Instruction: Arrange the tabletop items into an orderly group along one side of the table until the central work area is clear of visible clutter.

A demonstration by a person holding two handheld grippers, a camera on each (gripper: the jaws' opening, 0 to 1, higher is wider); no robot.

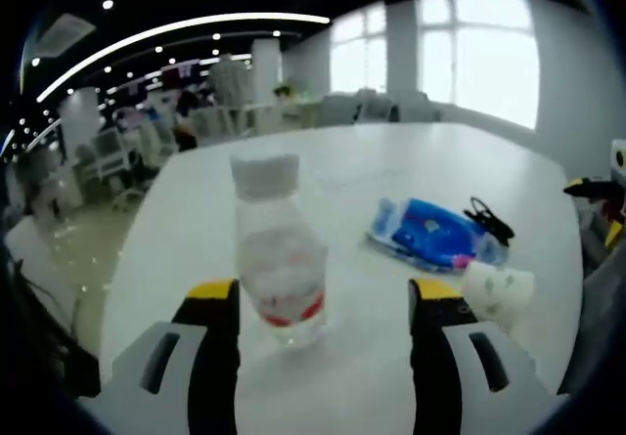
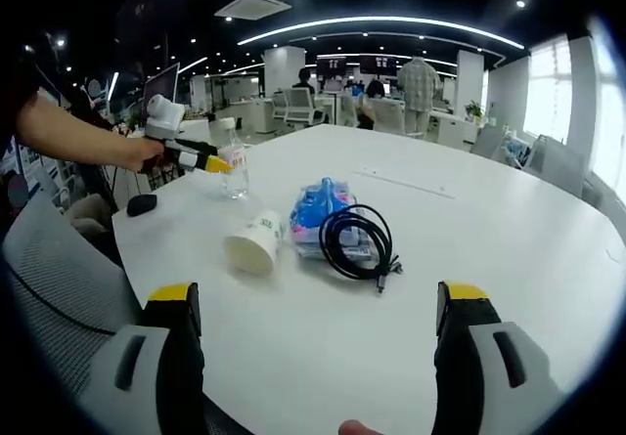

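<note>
One water bottle with red-banded label, wording too blurred.

Bright window glare, soft blur, fisheye-warped edges

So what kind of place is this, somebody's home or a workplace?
Most likely an open-plan office. A big white table stands in front of rows of desks and office chairs, under long strip ceiling lights and beside large windows. People stand among the desks further back.
</note>
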